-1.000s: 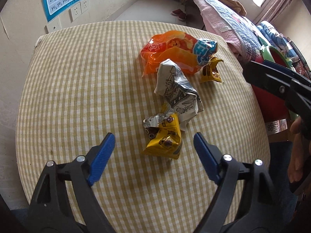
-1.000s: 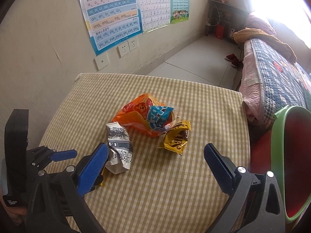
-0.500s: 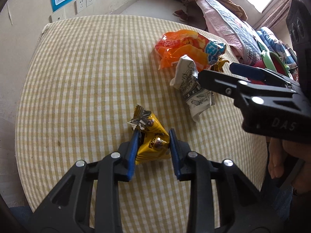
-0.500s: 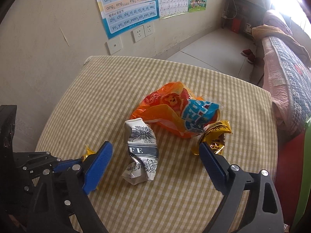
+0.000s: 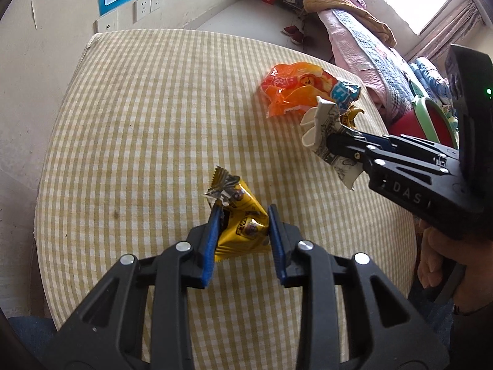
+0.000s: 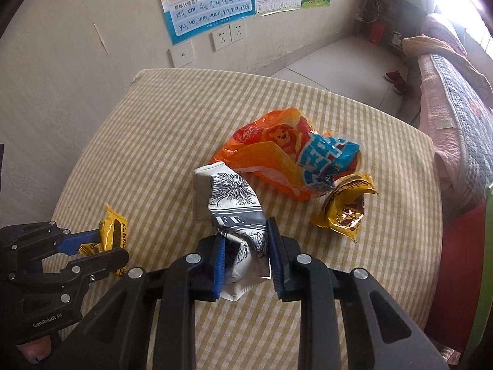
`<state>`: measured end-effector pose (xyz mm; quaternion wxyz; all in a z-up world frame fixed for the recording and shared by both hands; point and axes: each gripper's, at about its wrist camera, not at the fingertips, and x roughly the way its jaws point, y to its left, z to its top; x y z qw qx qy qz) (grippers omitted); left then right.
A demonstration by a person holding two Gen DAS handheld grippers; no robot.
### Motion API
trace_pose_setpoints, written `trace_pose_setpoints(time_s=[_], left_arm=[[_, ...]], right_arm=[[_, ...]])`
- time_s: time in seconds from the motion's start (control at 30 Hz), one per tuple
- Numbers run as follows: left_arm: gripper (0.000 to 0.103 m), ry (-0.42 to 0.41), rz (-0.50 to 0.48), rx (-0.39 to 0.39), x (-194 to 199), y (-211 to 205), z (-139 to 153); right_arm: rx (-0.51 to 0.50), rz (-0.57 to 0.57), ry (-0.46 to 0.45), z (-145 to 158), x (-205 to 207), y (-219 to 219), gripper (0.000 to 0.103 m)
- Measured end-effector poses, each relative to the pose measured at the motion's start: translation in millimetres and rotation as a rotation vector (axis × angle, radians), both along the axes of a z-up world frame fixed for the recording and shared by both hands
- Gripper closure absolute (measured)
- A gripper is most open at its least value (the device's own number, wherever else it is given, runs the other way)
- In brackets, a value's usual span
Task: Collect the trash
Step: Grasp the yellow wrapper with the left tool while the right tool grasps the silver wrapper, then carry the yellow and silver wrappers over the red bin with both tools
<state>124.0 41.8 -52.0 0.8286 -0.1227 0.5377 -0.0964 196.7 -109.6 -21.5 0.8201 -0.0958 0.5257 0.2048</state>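
Observation:
My left gripper (image 5: 243, 215) is shut on a yellow snack wrapper (image 5: 238, 215), held just above the checked tablecloth (image 5: 148, 117); it also shows in the right wrist view (image 6: 112, 237). My right gripper (image 6: 245, 231) is shut on a crumpled white-and-black paper carton (image 6: 232, 203), which also shows in the left wrist view (image 5: 323, 129). An orange-and-blue plastic bag (image 6: 286, 157) lies on the table beyond the carton. A second yellow wrapper (image 6: 346, 208) lies to the right of the carton.
A green-rimmed red bin (image 5: 431, 117) stands off the table's right edge. A bed with a pink quilt (image 6: 456, 98) lies beyond it. The wall with posters and sockets (image 6: 222, 35) is behind the table's far left edge.
My right gripper has come in over the table and shut on the paper carton. My left gripper stays shut on the yellow wrapper and has lifted it a little.

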Motion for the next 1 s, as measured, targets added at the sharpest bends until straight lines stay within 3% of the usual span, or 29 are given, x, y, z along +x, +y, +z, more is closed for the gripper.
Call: trace_pose_setpoints(time_s=[0.43, 1.0], left_arm=[[0.074, -0.098, -0.042, 0.006, -10.4, -31.5, 49.5], [0.074, -0.259, -0.159, 0.051, 10.3, -114.0, 125.8]], right_arm=[[0.027, -0.078, -0.114, 65.2, -30.4, -45.9, 0.08], [0.078, -0.221, -0.27, 137.9, -52.3, -133.3, 0.079]])
